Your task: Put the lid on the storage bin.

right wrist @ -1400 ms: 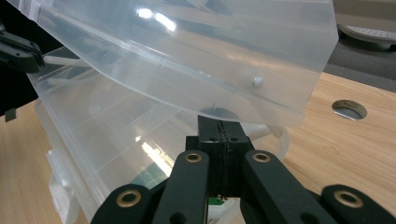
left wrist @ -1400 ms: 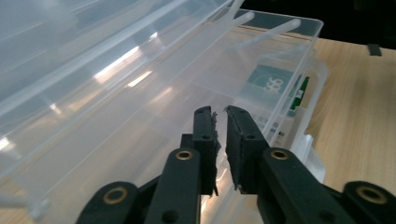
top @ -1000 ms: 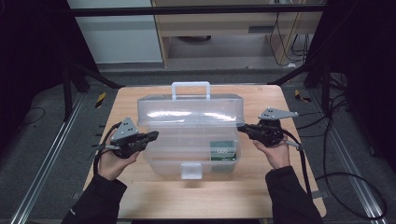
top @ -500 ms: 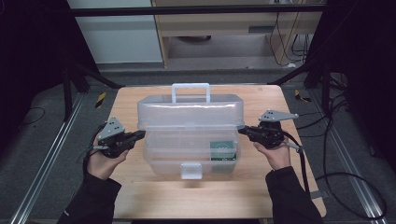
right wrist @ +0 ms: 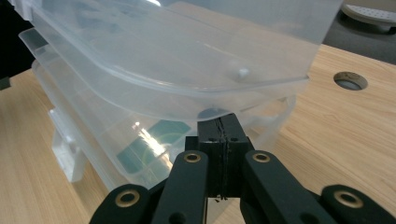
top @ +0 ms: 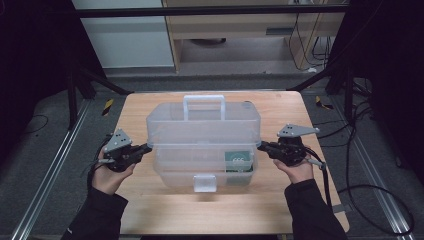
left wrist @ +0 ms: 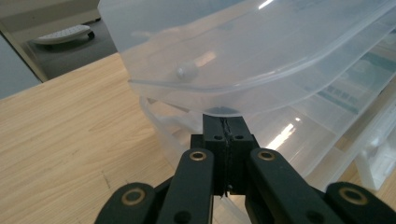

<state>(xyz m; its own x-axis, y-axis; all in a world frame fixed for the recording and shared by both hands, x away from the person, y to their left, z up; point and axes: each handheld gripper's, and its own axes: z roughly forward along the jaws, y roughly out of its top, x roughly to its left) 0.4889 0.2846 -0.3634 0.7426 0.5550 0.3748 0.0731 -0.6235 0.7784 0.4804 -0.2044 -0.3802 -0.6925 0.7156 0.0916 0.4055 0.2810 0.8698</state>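
A clear plastic storage box (top: 202, 145) with a top handle (top: 203, 105) stands mid-bench (top: 150, 210); it looks light, stiff and slick, so the overhanging lid rim seems the best purchase. The left tongs (top: 145, 148) and right tongs (top: 261, 145), both closed and empty, sit at its ends under that rim.

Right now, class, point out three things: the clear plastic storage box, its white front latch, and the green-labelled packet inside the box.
Clear plastic storage box (top: 200, 127), high view, on the lid's top.
White front latch (top: 205, 183), high view, on the flap's middle.
Green-labelled packet (top: 239, 161), high view, on its label, seen through the box wall.
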